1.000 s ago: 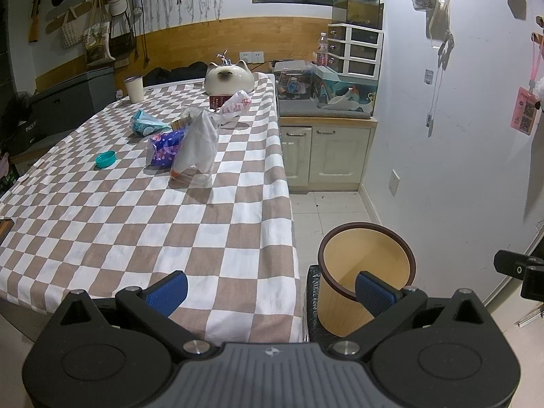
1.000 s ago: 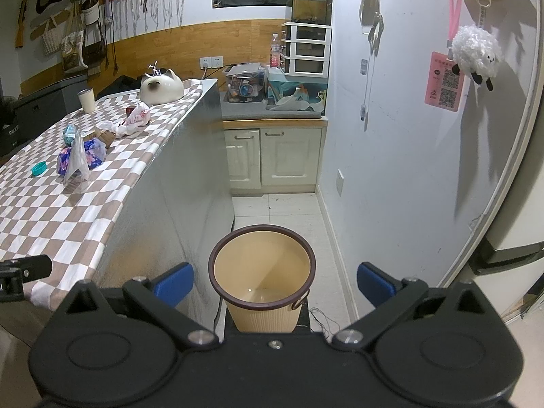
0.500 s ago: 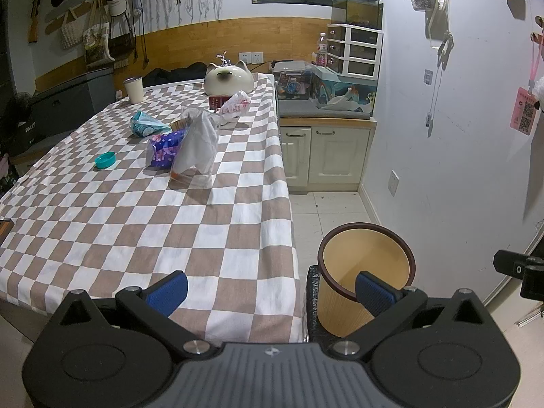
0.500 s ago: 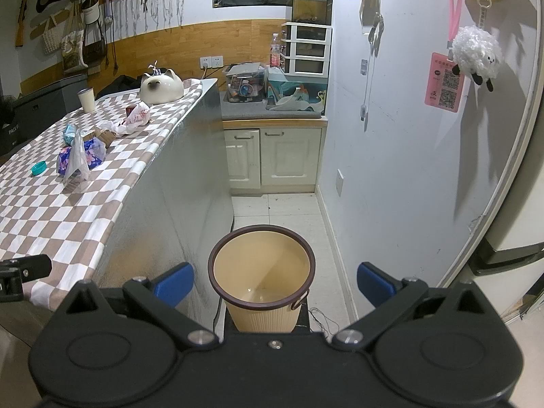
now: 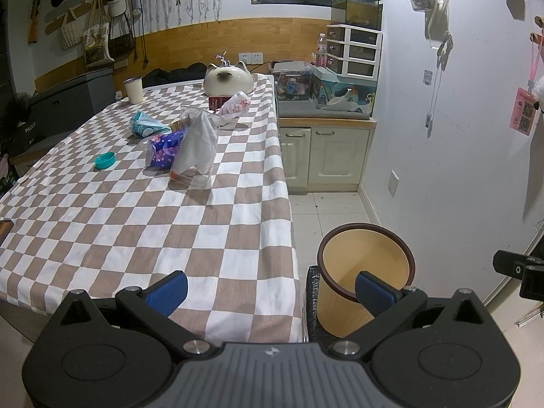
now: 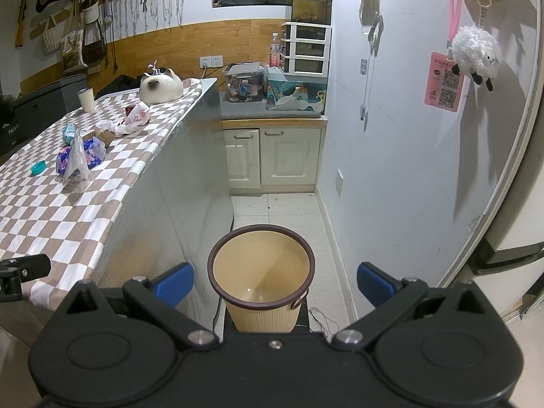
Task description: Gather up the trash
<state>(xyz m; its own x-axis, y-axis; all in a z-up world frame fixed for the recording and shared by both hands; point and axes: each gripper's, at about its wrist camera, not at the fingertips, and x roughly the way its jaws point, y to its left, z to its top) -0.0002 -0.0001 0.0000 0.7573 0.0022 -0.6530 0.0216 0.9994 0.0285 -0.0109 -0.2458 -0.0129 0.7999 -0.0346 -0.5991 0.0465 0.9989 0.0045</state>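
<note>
The trash, a clear plastic bag (image 5: 197, 149), a purple packet (image 5: 165, 144), a teal wrapper (image 5: 144, 127) and a teal cap (image 5: 104, 160), lies clustered at the upper left of the left view on the checked table (image 5: 136, 224). The bin (image 6: 261, 273) stands empty at lower centre of the right view, on the floor beside the table. Both the left gripper (image 5: 270, 290) and right gripper (image 6: 275, 282) have jaws wide apart, holding nothing; it seems best to reach for 1 piece at a time, pinching the bag at its bunched top.
</note>
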